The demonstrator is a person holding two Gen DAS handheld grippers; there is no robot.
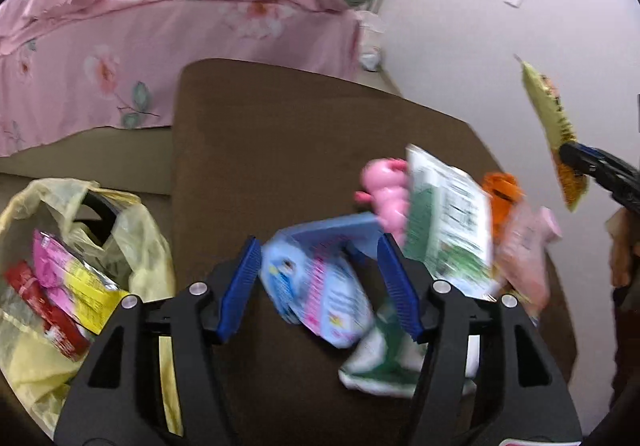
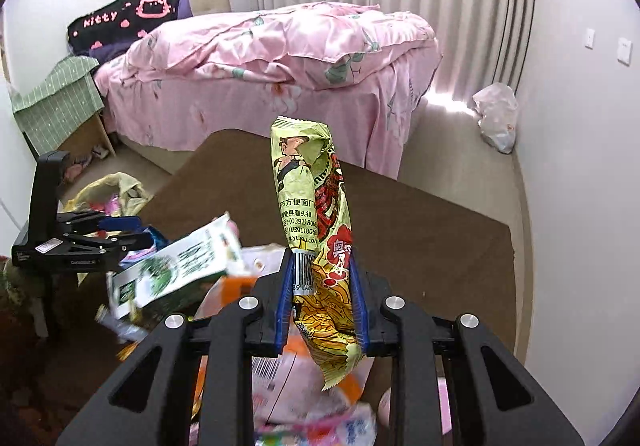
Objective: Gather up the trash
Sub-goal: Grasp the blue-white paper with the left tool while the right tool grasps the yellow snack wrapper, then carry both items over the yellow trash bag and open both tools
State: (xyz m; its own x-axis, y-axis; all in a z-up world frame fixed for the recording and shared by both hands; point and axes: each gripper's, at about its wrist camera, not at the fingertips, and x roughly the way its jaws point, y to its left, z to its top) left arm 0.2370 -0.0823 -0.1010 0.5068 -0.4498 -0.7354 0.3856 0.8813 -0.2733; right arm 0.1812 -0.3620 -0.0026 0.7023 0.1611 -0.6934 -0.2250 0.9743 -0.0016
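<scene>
Crinkly yellow-green foil is what the right gripper point(image 2: 322, 298) has closed its fingers on: a noodle wrapper point(image 2: 312, 213), pinched across its lower third and lifted clear of the brown worktop point(image 2: 420, 213), its top standing up above the fingers. It looks empty and nearly weightless, thin and slick, likely to fold or slide under a loose pinch; taking it across a flat, doubled stretch as here seems the safest hold.

The left gripper point(image 1: 320, 286) hangs with its fingers well apart and pressing on nothing, a light-blue packet point(image 1: 320, 286) lying on the worktop in the gap between them. Beside it sit a green-and-white wrapper point(image 1: 448, 221), equally flimsy, and a pink toy point(image 1: 384, 189).

Only the left wrist view shows the inside of the yellow plastic bag point(image 1: 136, 246) off the worktop's left side, with a pink-and-yellow packet point(image 1: 68, 278) and a red wrapper point(image 1: 40, 306) already in it. Only the right wrist view shows the print on the held wrapper, and a white bag point(image 2: 496, 117) on the floor by the curtain.
</scene>
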